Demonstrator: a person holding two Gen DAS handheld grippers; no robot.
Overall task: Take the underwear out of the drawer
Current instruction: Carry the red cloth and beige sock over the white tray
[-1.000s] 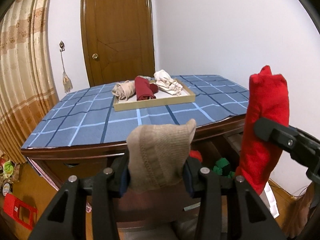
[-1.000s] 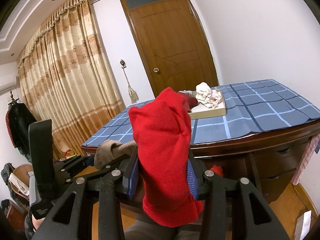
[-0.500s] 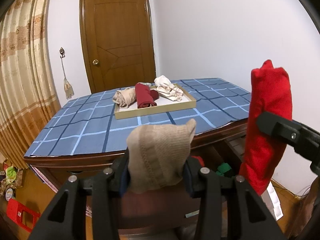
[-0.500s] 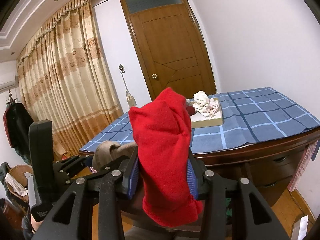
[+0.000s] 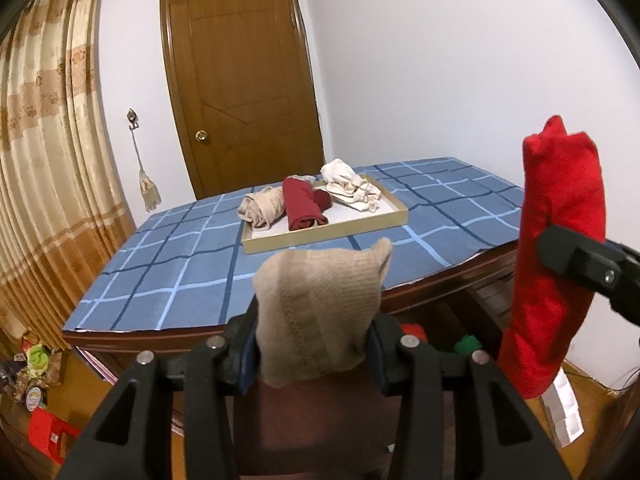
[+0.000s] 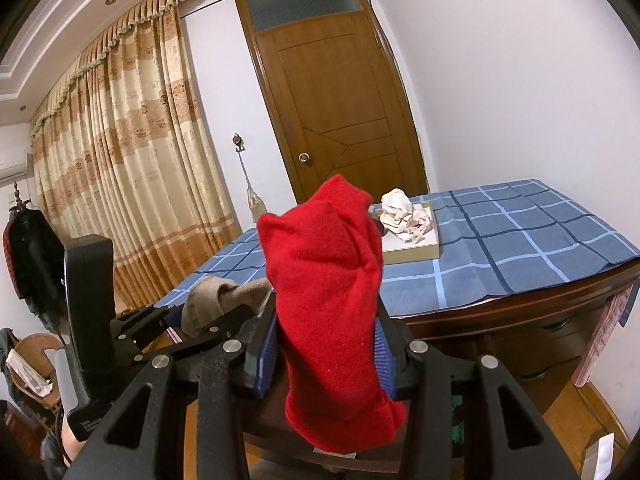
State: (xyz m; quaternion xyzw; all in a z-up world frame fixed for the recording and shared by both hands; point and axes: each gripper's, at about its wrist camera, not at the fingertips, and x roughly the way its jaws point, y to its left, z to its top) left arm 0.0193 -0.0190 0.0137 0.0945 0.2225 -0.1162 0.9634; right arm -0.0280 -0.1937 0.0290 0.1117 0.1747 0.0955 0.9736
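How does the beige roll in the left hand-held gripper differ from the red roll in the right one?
The beige roll is a ribbed knit; the red roll looks smooth and fleecy. The beige roll is short and squat, the red roll longer, hanging below the pads. Both stand upright, clamped in a hand-held gripper: left, right.

Table [image 5: 168,280] – blue cloth [image 5: 460,208], tray [image 5: 320,236].

**Bedroom corner with wooden door and checked tabletop**

A brown wooden door [image 5: 240,92] with a frosted transom stands at twelve o'clock between plain white walls [image 5: 440,60]. Gold patterned curtains [image 5: 48,168] hang at nine o'clock. A dark wooden table [image 6: 520,312] under a blue checked cloth [image 5: 168,264] fills the centre; wooden floor [image 6: 576,412] shows at five o'clock.
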